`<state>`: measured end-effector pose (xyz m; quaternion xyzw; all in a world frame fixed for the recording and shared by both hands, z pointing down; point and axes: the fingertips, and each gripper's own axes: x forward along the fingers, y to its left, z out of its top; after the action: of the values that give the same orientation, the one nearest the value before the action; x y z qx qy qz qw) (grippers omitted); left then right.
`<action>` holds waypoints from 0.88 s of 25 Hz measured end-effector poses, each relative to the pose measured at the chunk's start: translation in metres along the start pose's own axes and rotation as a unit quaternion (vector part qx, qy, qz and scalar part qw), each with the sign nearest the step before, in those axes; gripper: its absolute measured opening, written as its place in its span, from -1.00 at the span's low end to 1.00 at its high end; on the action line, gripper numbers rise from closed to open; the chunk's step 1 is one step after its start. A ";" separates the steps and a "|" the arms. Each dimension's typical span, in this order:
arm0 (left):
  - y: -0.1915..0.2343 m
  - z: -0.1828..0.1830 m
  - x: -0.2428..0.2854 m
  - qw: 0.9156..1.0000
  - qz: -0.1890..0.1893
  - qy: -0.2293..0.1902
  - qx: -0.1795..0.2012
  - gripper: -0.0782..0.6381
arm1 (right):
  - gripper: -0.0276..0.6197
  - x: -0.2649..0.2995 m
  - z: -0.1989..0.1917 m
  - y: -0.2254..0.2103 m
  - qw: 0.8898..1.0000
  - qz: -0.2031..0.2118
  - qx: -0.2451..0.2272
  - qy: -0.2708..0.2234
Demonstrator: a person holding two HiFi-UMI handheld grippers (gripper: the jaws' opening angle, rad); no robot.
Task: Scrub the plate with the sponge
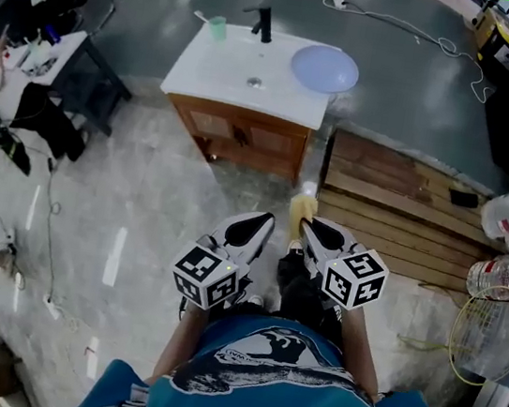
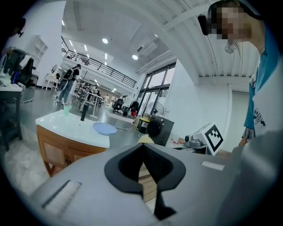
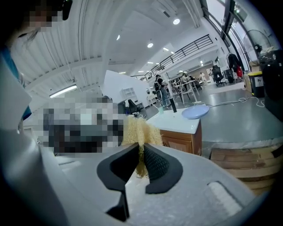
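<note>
Vanity (image 1: 218, 77): smooth white top, wooden cabinet below, far centre.
Left gripper (image 1: 263, 223): grey shell, black pads pressed together with nothing between them, near centre.
Right gripper (image 3: 141, 152): ribbed black pads clamped on the sponge.
Sponge (image 3: 138, 130): pale yellow, coarse and fibrous, fanning out above the jaws; near, well apart from the plate.
Plate (image 1: 324, 69): round, smooth, pale blue, flat on the vanity's right end.
Pallet (image 1: 396, 205): wooden slats, right.

I'm seeing a coarse, fibrous yellow sponge (image 3: 138, 130), a smooth pale-blue round plate (image 1: 324, 68), a glossy white basin top (image 1: 219, 71), and a varnished brown wooden cabinet (image 1: 246, 136).
</note>
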<state>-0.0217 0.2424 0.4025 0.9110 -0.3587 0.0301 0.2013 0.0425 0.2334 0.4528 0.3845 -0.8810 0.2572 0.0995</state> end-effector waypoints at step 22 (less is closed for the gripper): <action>0.063 0.059 0.137 0.996 0.090 -0.019 -0.021 -0.74 | -0.81 0.059 0.087 -0.144 0.998 0.066 0.001 0.022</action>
<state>0.0327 0.0903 0.3975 0.8709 -0.4436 0.0229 0.2102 0.1085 0.0677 0.4551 0.3198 -0.9018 0.2726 0.1008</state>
